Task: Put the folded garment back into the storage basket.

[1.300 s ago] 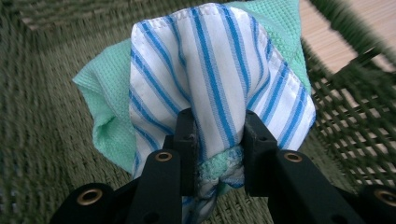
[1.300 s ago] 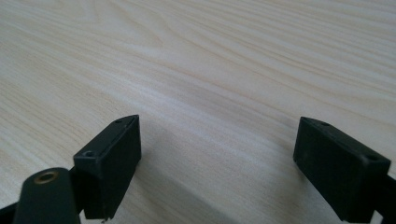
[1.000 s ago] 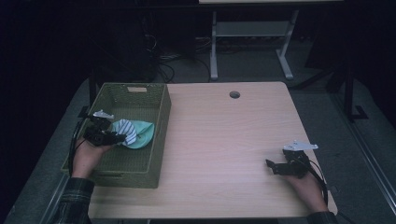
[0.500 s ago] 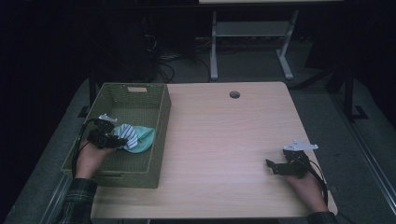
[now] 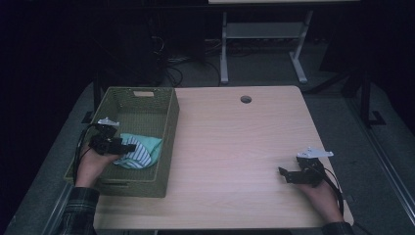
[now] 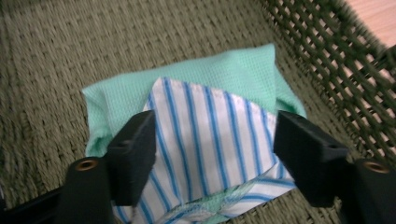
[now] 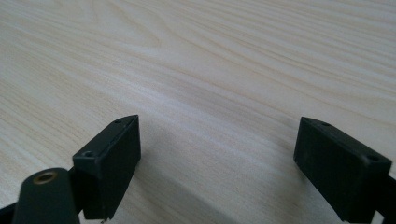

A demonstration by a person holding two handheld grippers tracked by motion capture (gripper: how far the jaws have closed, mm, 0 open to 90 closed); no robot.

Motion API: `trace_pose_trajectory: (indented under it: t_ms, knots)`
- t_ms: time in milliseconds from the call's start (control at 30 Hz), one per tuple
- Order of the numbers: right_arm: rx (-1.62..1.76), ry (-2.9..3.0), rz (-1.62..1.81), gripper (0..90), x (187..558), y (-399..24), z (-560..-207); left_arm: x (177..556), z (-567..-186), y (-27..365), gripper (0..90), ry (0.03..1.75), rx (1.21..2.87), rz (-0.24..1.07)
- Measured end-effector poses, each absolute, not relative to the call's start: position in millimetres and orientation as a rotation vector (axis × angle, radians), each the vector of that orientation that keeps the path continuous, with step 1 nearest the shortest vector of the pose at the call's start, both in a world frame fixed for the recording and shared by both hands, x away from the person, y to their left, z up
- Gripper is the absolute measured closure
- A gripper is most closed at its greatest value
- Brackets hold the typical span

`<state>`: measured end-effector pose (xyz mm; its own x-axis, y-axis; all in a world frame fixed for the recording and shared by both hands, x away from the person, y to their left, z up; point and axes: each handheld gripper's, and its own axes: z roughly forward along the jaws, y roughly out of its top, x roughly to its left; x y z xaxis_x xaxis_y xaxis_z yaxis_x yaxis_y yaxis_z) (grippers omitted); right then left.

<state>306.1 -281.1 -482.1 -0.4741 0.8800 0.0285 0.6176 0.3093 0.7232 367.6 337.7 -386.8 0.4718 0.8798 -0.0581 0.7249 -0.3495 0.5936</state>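
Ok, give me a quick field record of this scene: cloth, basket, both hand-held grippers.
cloth: folded green and blue-striped cloth lying on the basket floor
basket: green woven basket at the table's left side
left hand-held gripper: jaws just opened, standing apart either side of the cloth, not pressing it
right hand-held gripper: open, nothing between its jaws, over bare table

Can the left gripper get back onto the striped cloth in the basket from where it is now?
Probably yes. The left gripper, whose jaws have just been opening, hovers right over the striped cloth inside the basket, with the cloth lying between them and nothing covering it.
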Motion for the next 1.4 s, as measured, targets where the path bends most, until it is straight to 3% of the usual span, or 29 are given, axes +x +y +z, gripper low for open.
trace_pose_trajectory:
  t_ms: [67, 300, 800, 1400]
  knots:
    - [1.339, 2.209, 0.968, 14.3, 306.1, -281.0, -482.1, 366.9, -383.2, 334.9, 20.9, 1.318, 2.16, 0.364]
    - [1.337, 2.21, 0.967, 14.3, 306.1, -281.1, -482.1, 362.8, -363.2, 312.4, 13.9, 1.23, 2.141, 0.34]
    - [1.338, 2.209, 0.968, 14.3, 306.1, -281.0, -482.1, 350.3, -329.6, 237.5, 13.8, 0.992, 2.123, 0.308]
    - [1.338, 2.209, 0.968, 14.3, 305.9, -281.0, -482.1, 338.0, -346.2, 147.7, 13.9, 0.789, 2.141, 0.241]
